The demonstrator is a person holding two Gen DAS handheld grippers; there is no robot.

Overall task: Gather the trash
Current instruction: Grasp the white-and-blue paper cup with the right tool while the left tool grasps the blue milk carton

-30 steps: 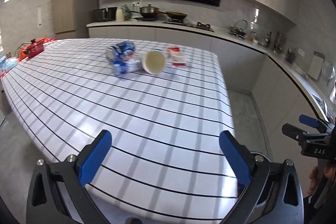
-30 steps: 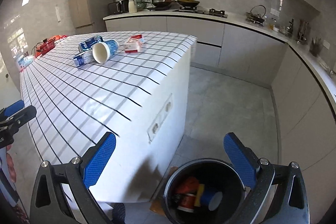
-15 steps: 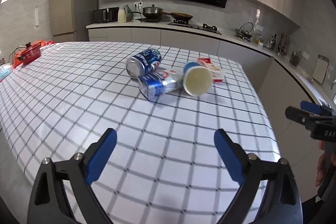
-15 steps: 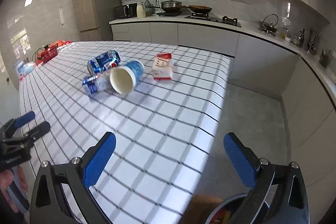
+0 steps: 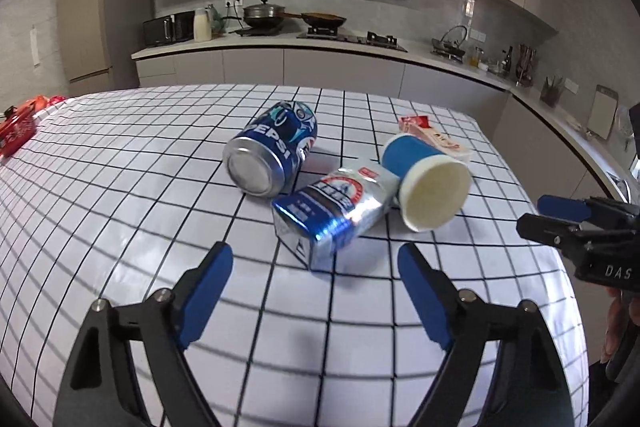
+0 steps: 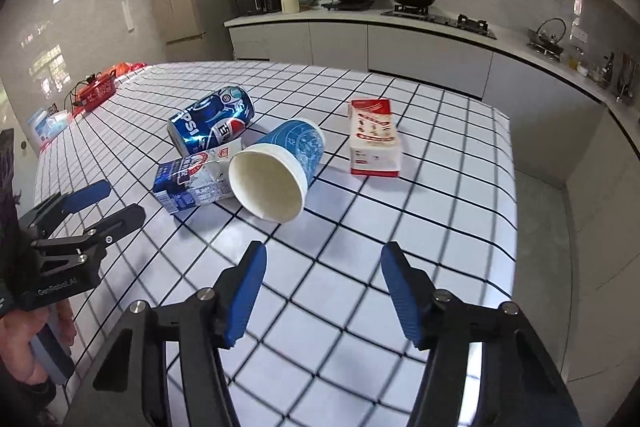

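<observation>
Trash lies in a cluster on the checked table [image 5: 120, 227]. From left to right: a can [image 5: 272, 151] on its side, a flattened carton [image 5: 336, 215], a paper cup [image 5: 428, 183] with its mouth toward the cameras, then a red-white box [image 6: 374, 137]. The left gripper [image 5: 316, 287] is spread apart and empty; the carton lies straight ahead, its long axis running away and rightward. The right gripper [image 6: 322, 287], also spread and empty, faces the cup.

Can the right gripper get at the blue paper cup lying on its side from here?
Probably yes. The right gripper is open, and the blue paper cup lies just ahead, mouth toward it, bare checked tablecloth between. The crushed blue-and-silver carton presses against the cup's far side.
</observation>
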